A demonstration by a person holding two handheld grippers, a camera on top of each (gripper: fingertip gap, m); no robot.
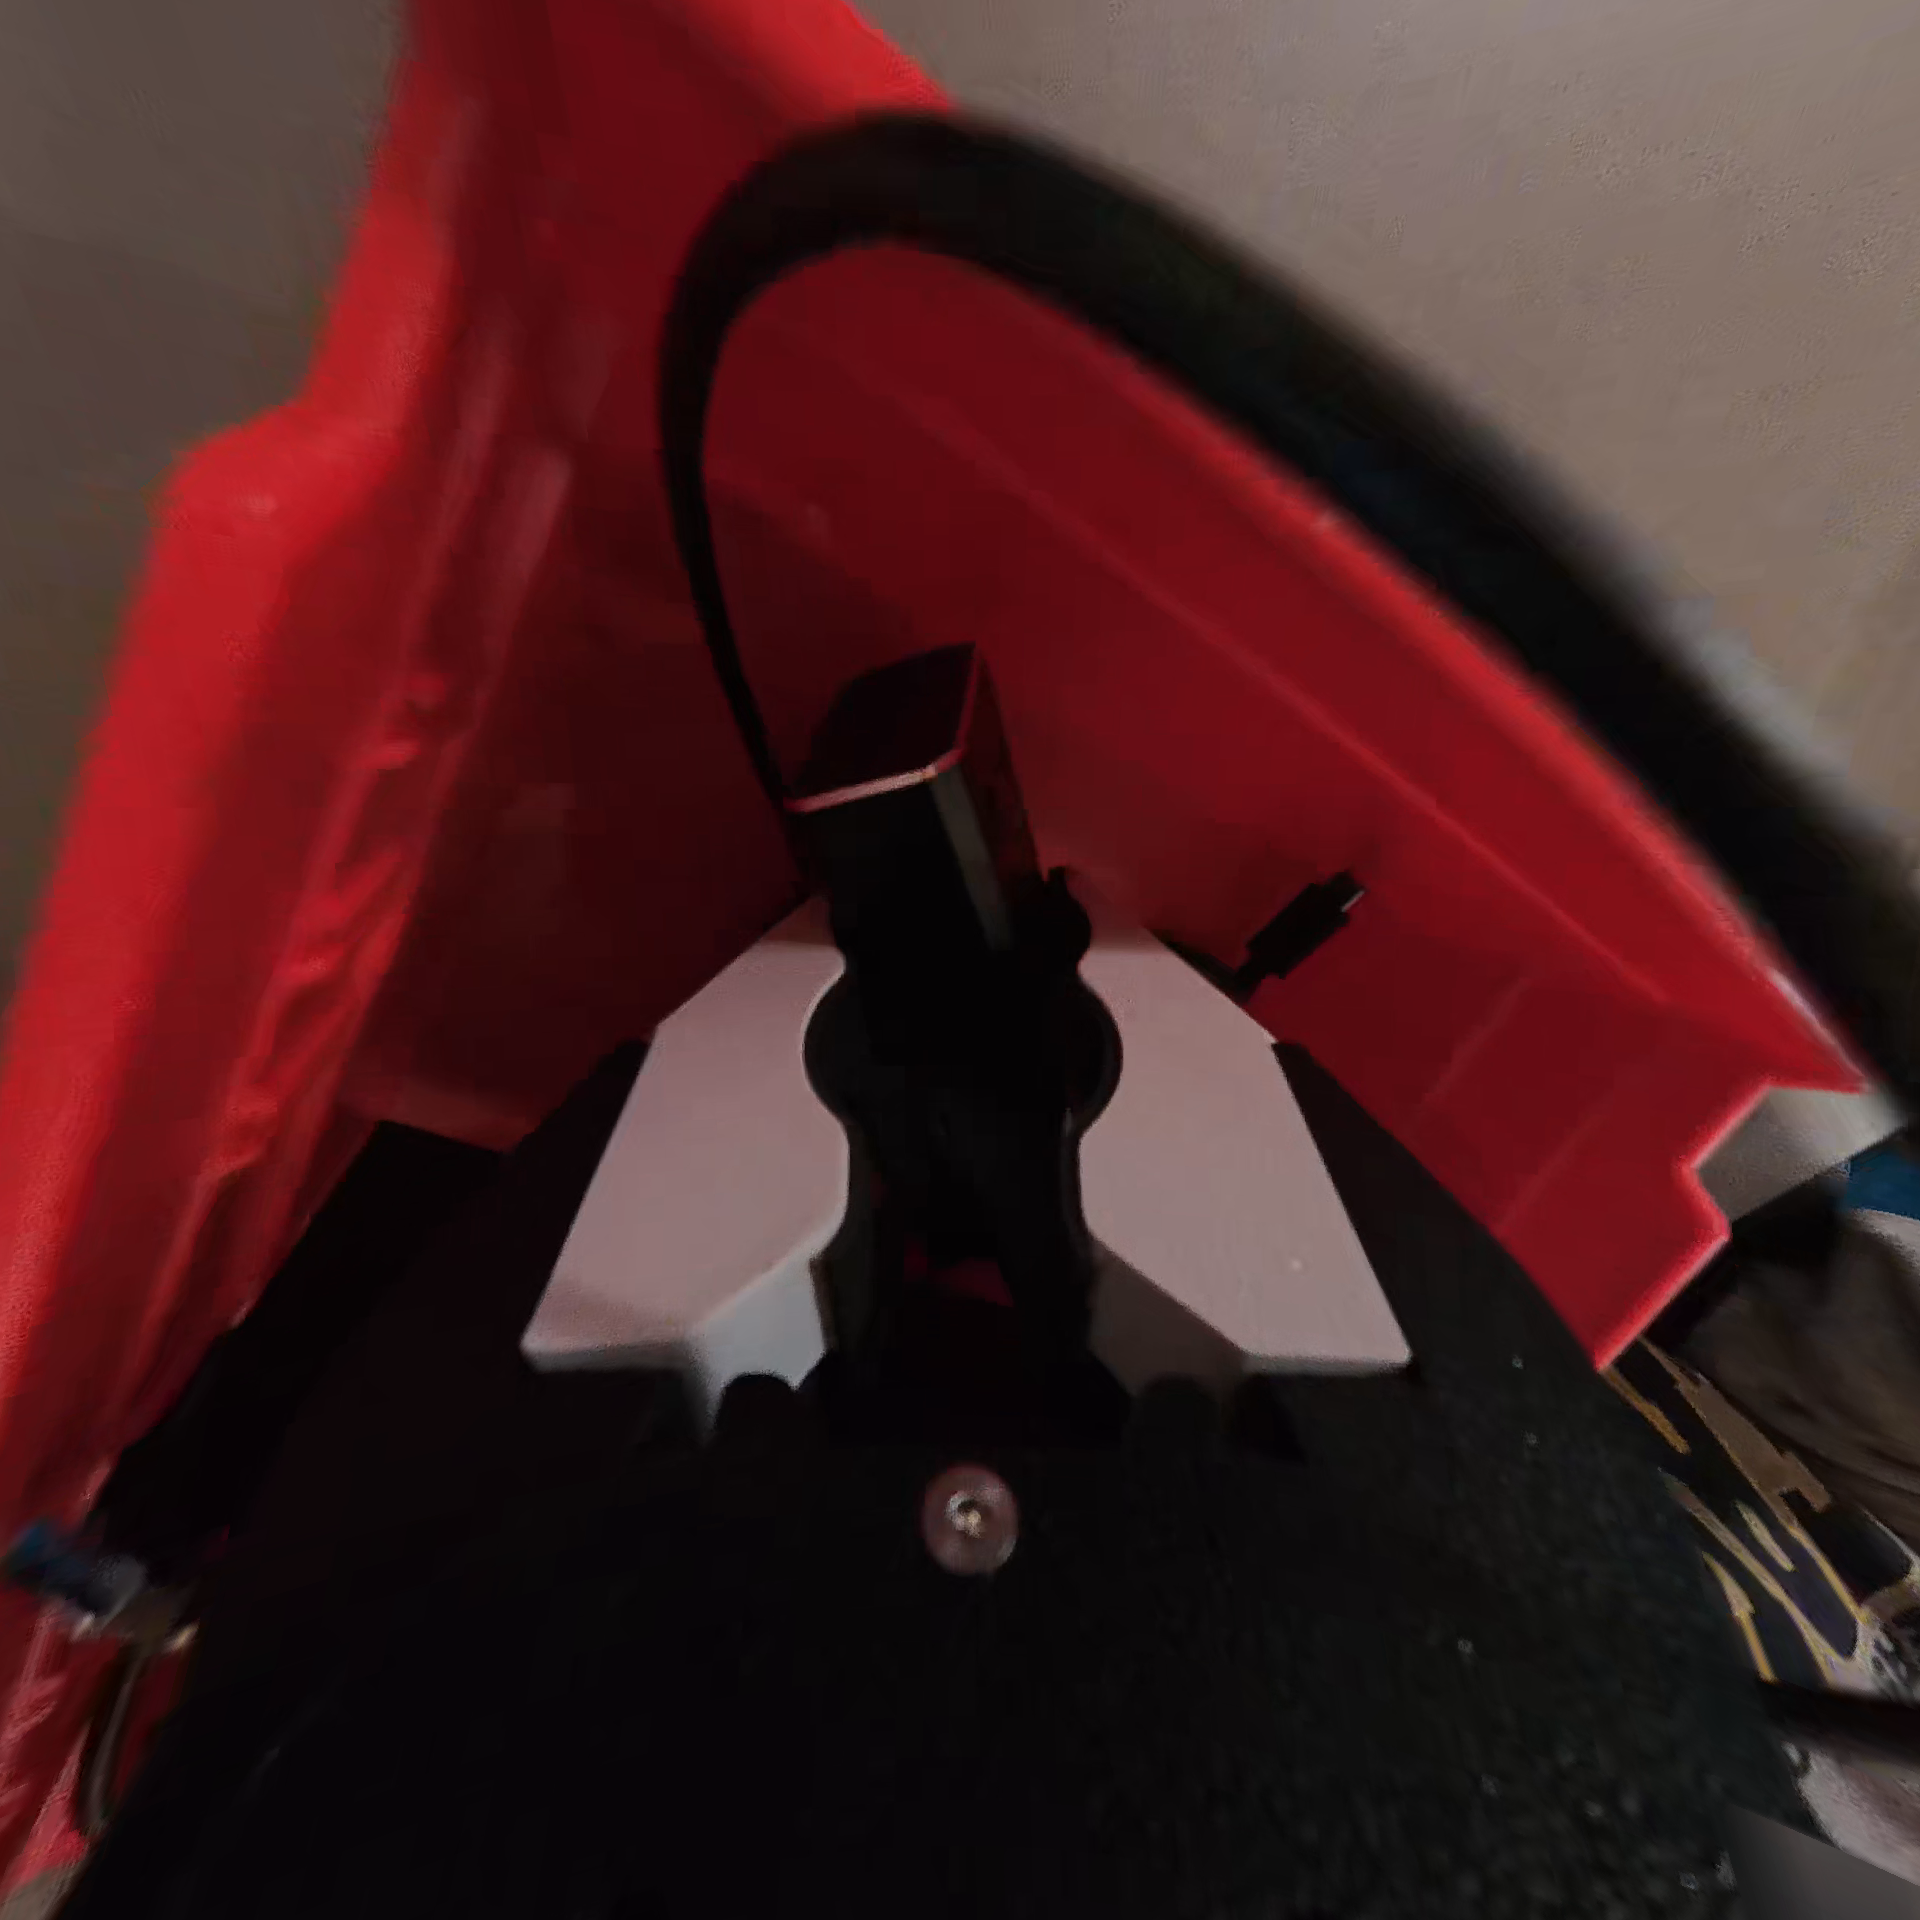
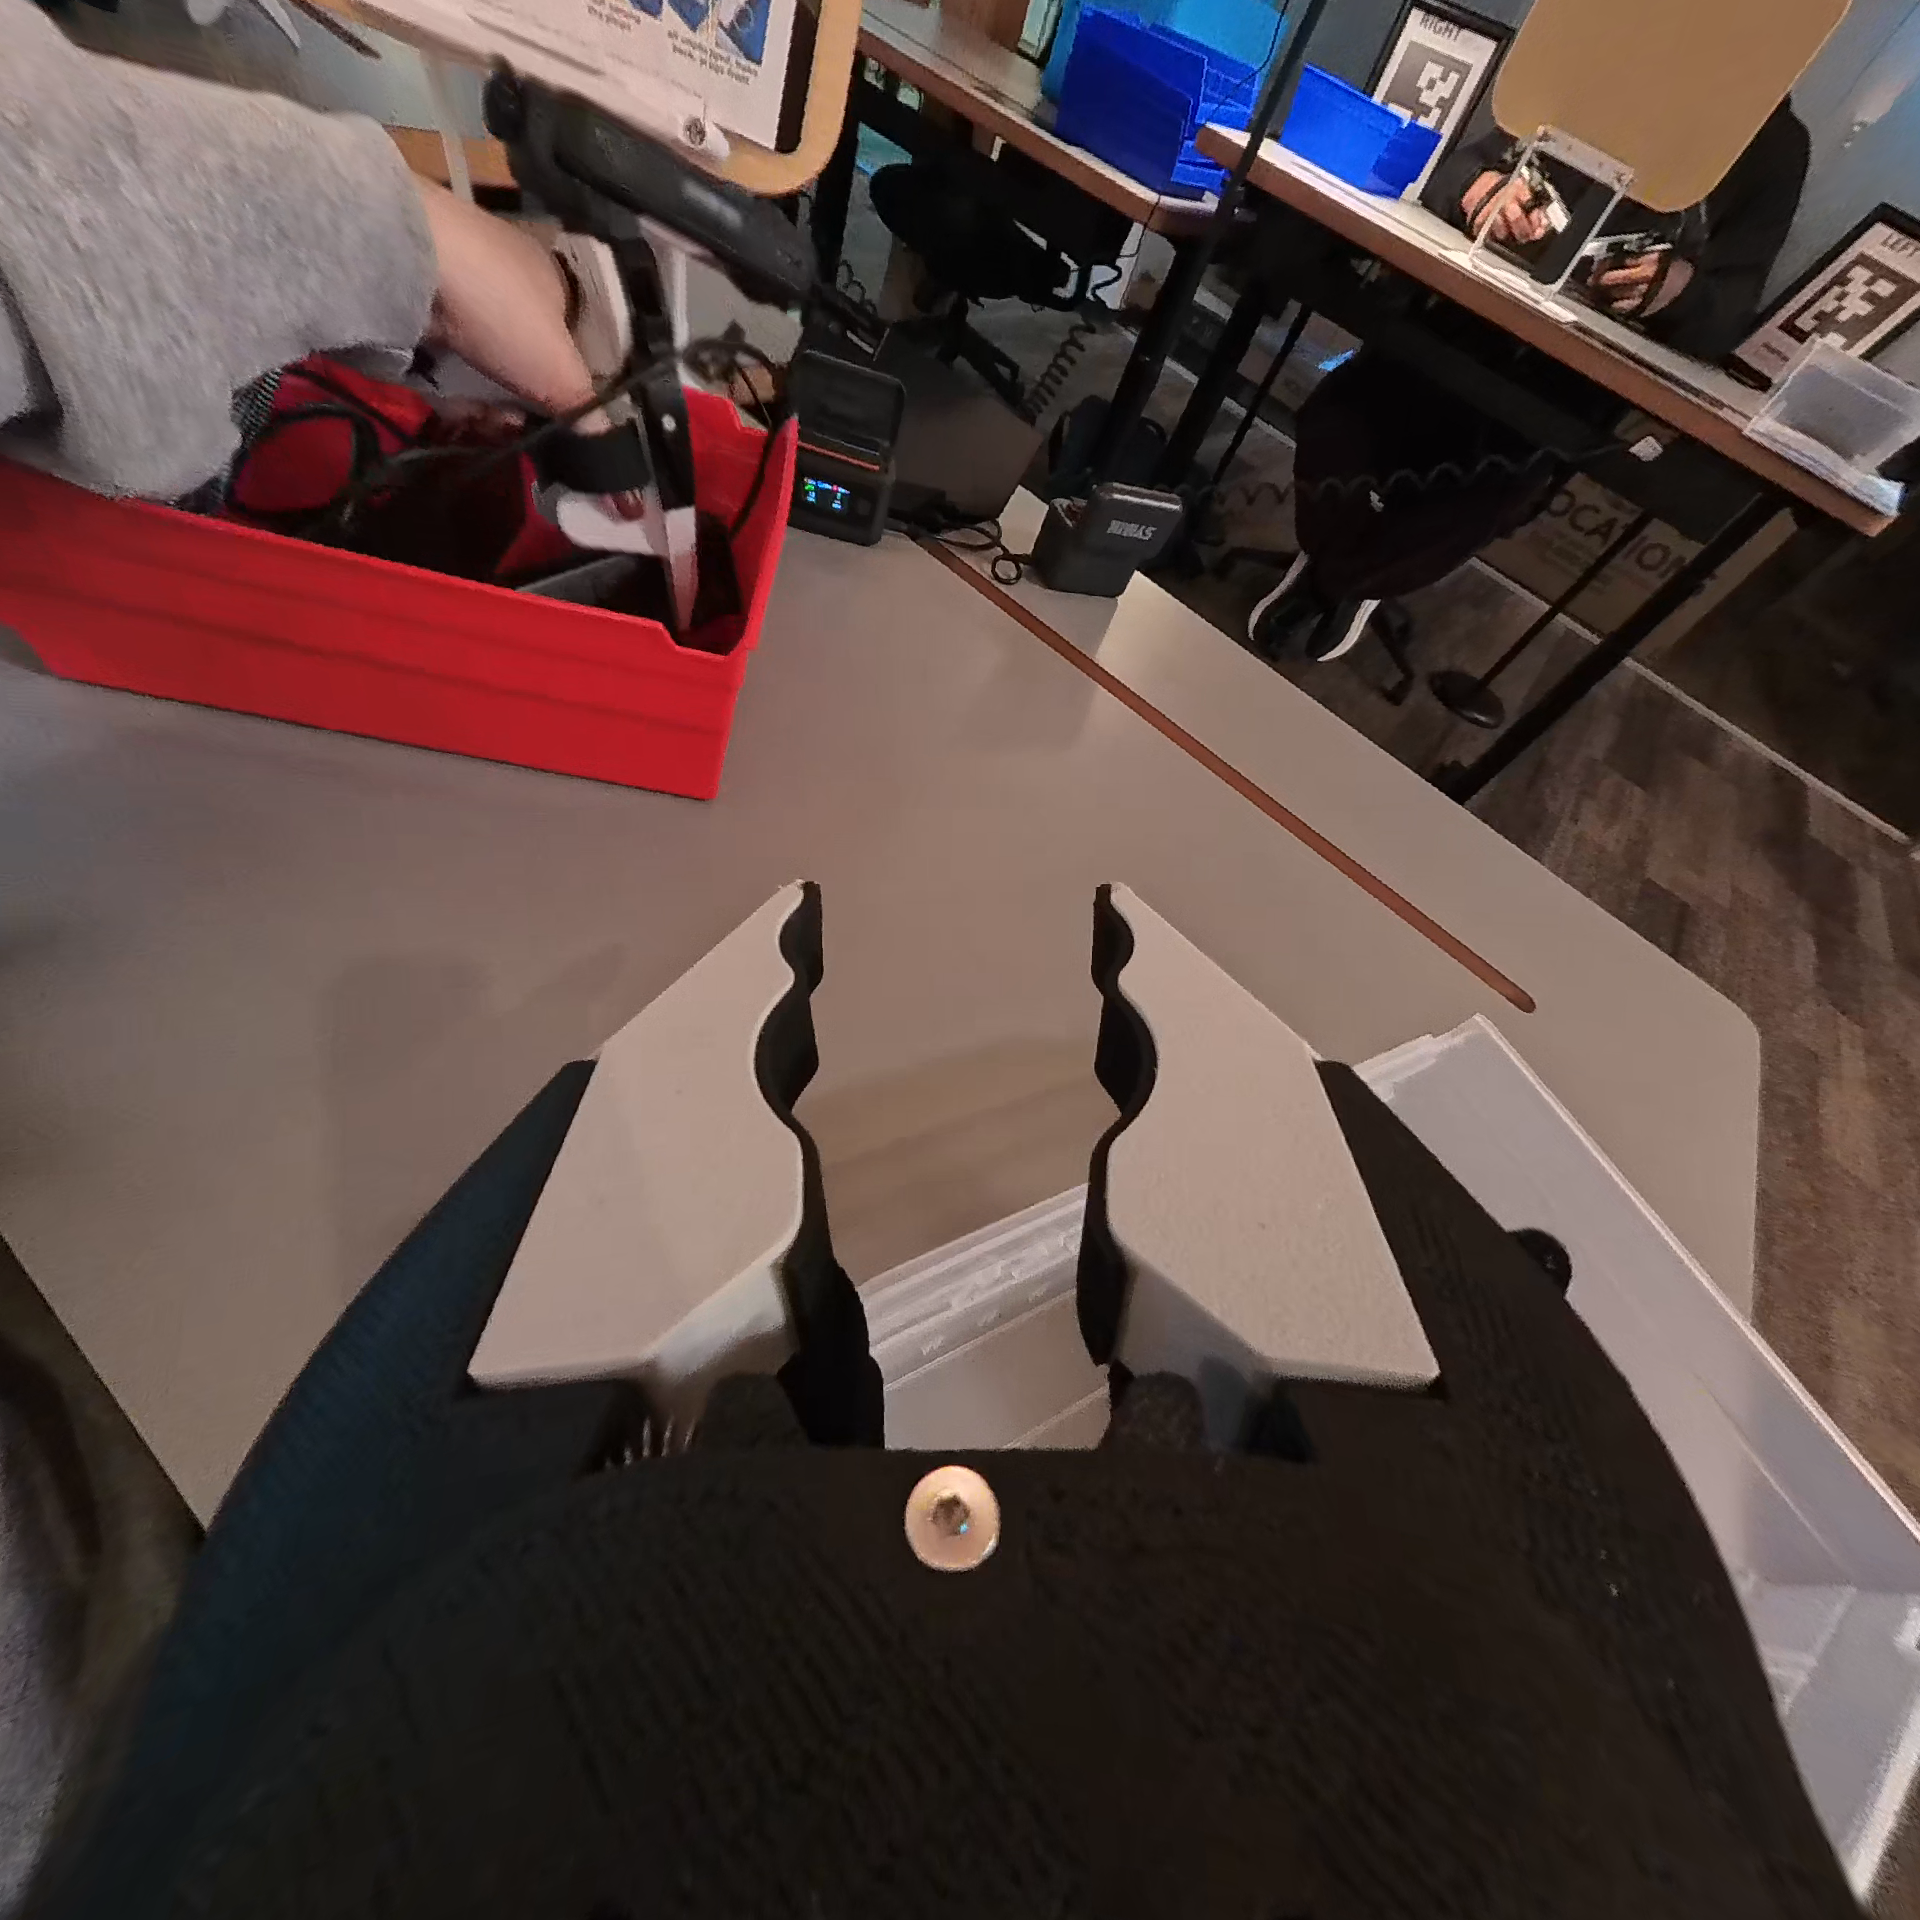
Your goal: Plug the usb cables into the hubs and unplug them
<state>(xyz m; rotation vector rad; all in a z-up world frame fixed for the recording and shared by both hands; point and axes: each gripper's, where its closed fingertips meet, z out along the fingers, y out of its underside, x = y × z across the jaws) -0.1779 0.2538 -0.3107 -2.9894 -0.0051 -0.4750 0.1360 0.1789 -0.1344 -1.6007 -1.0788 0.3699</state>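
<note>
In the left wrist view my left gripper (image 1: 961, 966) is down inside a red bin (image 1: 1247, 727) and shut on a black rectangular hub (image 1: 914, 758) that sticks out forward between the white fingers. A black cable (image 1: 707, 468) curves up from the hub and arcs right. A small black plug (image 1: 1304, 920) lies by the bin wall to the right. In the right wrist view my right gripper (image 2: 956, 914) is open and empty, above the grey table (image 2: 416, 935). There the left gripper (image 2: 675, 561) shows farther off, reaching into the red bin (image 2: 416, 665).
A clear plastic bin (image 2: 1558, 1195) sits under and right of my right gripper at the table edge. A red pouch (image 2: 332, 436) and cables lie in the red bin. Two black devices (image 2: 847, 457) (image 2: 1112, 535) stand at the table's back. Farther desks hold blue bins (image 2: 1143, 94). My hands' fingertips stand some 35 cm from each other.
</note>
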